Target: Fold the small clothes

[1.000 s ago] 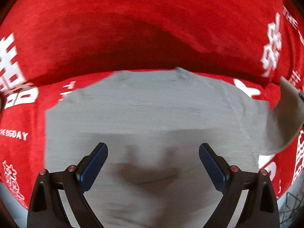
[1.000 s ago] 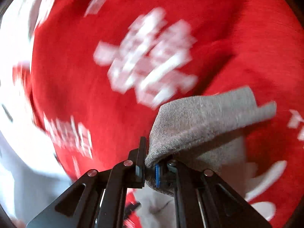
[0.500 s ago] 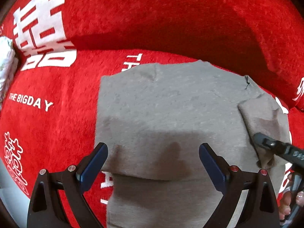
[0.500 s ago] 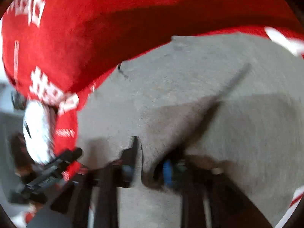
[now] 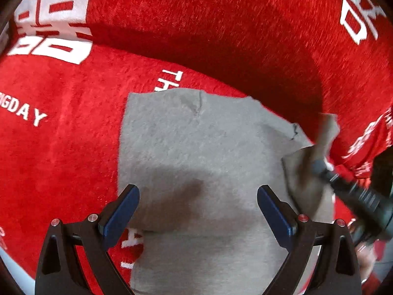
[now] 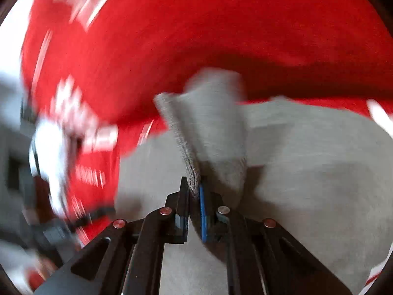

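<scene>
A small grey garment [image 5: 196,152] lies flat on a red cloth. My left gripper [image 5: 197,204] is open and empty, hovering just above the garment's middle. My right gripper [image 6: 194,196] is shut on the garment's grey sleeve [image 6: 211,123] and holds it lifted above the garment's body [image 6: 307,172]. In the left wrist view the right gripper [image 5: 316,164] comes in from the right, with the sleeve [image 5: 302,172] draped on it over the garment's right edge. The right wrist view is blurred by motion.
A red plush cloth [image 5: 61,147] with white lettering covers the surface, and a red backrest [image 5: 221,24] rises behind the garment. A white object [image 6: 49,142] lies blurred at the left of the right wrist view.
My right gripper has swung the sleeve inward over the garment's right side. The left gripper has drawn back from the garment, which now shows smaller.
</scene>
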The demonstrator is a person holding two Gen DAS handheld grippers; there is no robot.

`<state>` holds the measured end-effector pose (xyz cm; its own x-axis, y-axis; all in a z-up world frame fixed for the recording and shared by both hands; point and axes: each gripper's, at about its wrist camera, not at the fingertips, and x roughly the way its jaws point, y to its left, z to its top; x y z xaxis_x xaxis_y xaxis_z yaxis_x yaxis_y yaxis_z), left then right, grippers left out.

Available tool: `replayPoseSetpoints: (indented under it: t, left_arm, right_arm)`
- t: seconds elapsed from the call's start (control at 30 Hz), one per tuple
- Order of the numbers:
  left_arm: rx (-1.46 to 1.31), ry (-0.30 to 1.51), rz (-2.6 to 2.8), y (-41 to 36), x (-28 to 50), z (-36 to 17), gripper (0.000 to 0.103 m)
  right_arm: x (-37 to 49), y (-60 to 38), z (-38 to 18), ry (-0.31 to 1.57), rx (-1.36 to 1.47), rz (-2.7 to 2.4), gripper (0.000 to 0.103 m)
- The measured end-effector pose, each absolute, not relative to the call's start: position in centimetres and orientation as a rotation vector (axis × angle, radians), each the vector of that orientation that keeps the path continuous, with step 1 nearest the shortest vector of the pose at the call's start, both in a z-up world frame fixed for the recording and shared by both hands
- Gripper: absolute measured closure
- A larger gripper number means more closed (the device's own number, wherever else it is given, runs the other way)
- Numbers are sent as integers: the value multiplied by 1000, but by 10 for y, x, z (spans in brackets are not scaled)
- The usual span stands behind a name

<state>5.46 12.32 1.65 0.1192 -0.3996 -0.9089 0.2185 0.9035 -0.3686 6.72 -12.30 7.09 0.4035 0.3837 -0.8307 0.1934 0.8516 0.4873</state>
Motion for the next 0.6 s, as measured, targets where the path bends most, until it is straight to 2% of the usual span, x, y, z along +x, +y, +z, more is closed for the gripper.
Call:
replayPoseSetpoints:
  t: [0.13, 0.2, 0.27, 0.43, 0.6]
  left_arm:
    - [-188, 1410, -505, 121, 57, 10, 6]
    - [-187, 1429, -518, 117, 56, 5, 6]
    - [-183, 1451, -536, 112, 54, -1, 6]
    - [-165, 1490, -571, 96, 49, -10, 6]
    - [-116, 1544, -634, 68, 44, -16, 6]
  right_arm:
    - [64, -78, 50, 1308, 416, 179, 88]
    - [50, -78, 41, 1346, 430, 174, 73]
    - [34, -89, 45, 1335, 486, 161, 53]
    - [-14, -145, 52, 1322, 692, 25, 52]
    - [-61, -198, 37, 1279, 968, -170, 52]
